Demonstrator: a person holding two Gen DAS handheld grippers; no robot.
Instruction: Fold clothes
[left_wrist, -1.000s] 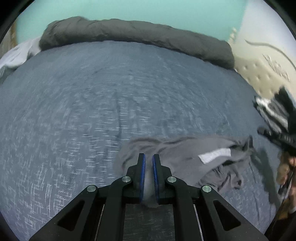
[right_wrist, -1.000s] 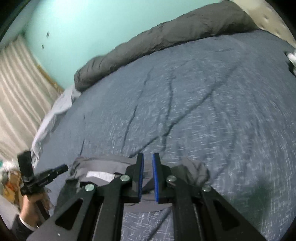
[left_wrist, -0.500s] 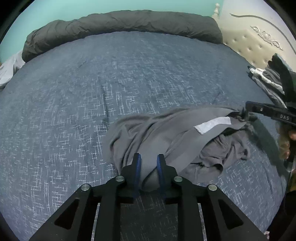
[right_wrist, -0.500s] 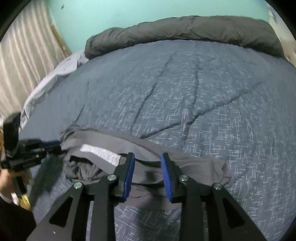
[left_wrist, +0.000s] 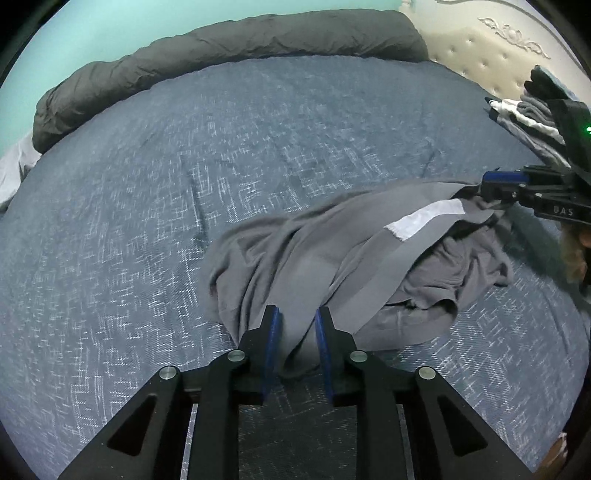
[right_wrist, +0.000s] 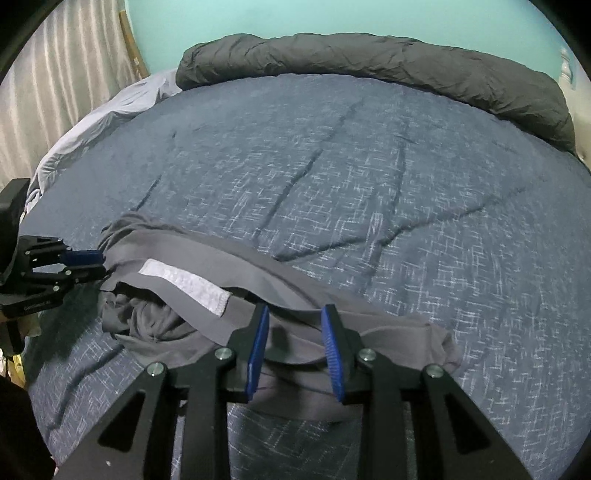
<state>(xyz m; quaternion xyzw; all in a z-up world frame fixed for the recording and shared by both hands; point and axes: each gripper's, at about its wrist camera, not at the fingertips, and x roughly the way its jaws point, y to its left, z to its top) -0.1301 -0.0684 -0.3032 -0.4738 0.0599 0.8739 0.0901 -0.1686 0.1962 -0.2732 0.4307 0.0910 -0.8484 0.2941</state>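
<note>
Garment (left_wrist: 332, 258) lies crumpled on the blue bedspread (left_wrist: 184, 184), long axis running 7-to-2 o'clock in our left view, one end between each pair of tongs. Our left gripper (left_wrist: 295, 328) stands part-open with cloth loose between its fingers; our right gripper (right_wrist: 293, 328) stands wide over the opposite edge. Both ends sit equally near, neither firmly pinched as we read it.

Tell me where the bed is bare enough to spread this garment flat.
Bare bedspread runs from the grey garment to the rolled duvet at the far edge, and further left of the garment in the left wrist view. It is crowded to the right there, where a pile of clothes sits by the headboard.
</note>
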